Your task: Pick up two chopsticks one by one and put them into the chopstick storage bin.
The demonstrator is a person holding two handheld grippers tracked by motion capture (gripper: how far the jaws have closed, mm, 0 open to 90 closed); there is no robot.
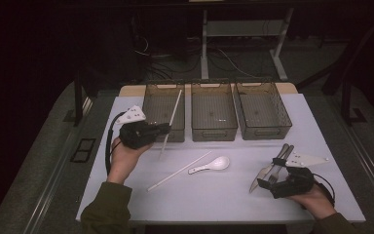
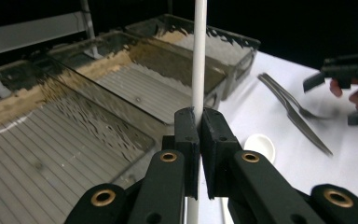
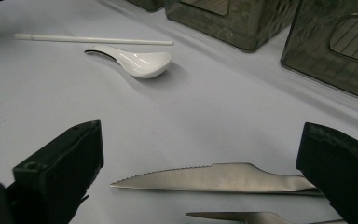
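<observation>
At the table's 9 o'clock side I see my left gripper (image 1: 164, 128) with its jaws pinched tight on a white chopstick (image 1: 171, 123), which runs up toward 1 o'clock over the leftmost bin (image 1: 152, 127) and down past the bin's front wall toward 7 o'clock. From the left gripper view the chopstick (image 2: 199, 60) stands upright between the pads, clamped near its lower part, bin floor behind it. Second chopstick (image 1: 179, 171) lies flat on the table (image 1: 224, 195), at 5 o'clock from that gripper, its far end just beside the white spoon (image 1: 210, 165). My right gripper (image 1: 267, 184) sits at the table's 4 o'clock, jaws spread wide, the knife (image 3: 223, 177) lying between them untouched, fork (image 3: 242, 217) just beside it.
</observation>
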